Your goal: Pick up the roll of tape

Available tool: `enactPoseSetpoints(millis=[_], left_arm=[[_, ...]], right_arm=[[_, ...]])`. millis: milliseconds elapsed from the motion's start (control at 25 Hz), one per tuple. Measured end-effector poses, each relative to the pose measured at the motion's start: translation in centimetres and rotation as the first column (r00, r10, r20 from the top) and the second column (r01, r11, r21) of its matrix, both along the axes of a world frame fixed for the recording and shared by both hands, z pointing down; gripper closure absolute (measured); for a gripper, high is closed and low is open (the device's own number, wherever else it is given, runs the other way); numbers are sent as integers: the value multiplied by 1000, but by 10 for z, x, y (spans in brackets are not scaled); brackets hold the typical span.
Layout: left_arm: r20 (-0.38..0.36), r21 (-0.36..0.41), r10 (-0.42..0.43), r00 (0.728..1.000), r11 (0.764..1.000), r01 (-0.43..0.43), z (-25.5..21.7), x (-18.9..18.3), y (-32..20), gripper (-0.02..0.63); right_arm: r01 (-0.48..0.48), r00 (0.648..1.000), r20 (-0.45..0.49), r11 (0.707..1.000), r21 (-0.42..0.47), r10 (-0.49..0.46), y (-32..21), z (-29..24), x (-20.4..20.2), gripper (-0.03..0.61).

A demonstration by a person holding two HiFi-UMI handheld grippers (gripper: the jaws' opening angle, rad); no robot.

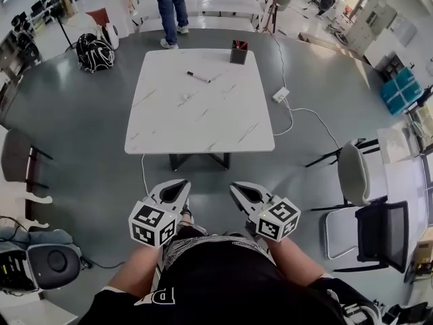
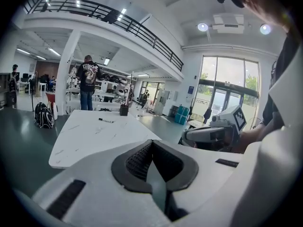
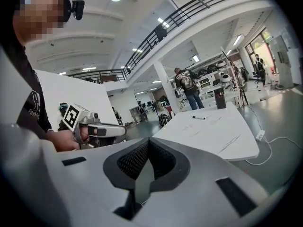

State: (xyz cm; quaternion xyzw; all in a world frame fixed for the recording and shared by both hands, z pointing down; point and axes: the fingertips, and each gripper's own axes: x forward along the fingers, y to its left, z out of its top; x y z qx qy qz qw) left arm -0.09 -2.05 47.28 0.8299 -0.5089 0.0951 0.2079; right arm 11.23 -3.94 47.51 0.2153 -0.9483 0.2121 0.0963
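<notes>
No roll of tape shows in any view. My left gripper (image 1: 181, 182) and right gripper (image 1: 233, 186) hang side by side close to my body, over the grey floor just short of the white marble table (image 1: 196, 114). Both point toward the table. In the left gripper view the left gripper (image 2: 151, 143) is shut, its dark pads meeting at the tip with nothing between them, and the right gripper (image 2: 187, 137) shows beside it. The right gripper view shows the right gripper (image 3: 148, 143) shut and empty too, with the left gripper (image 3: 124, 131) at its side.
On the table lie a black marker (image 1: 198, 77) and a dark pen cup (image 1: 238, 53) at the far edge. A person (image 1: 170, 5) stands beyond it. A backpack (image 1: 93, 51) sits far left, chairs (image 1: 355, 175) at right, a power strip (image 1: 280, 95) with cable on the floor.
</notes>
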Motion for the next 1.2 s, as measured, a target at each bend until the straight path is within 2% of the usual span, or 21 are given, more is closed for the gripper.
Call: enactPoseSetpoints(millis=[240,440,920,1200], left_arm=[[14,-25,1,1000,1000,-1,7,-32,-38,596],[12,-15,16,1000,1000,-16,3,-61,-83,597],[37,-3,123,992,992,-123,-4,-122,-170,597],[52,1,180,982,984,-181,1,-152,-207,597]], right_arm=[[7,1000,-3,1000,-3,-7,-42,-3,-34,575],[-16,1000,-10,1000,-17,16,-81,1,-60,574],[-95,995,-36,995,-14,94,-158,-1,-124,575],[-123,991,-55,992,-16,122,-182,5,-156,574]])
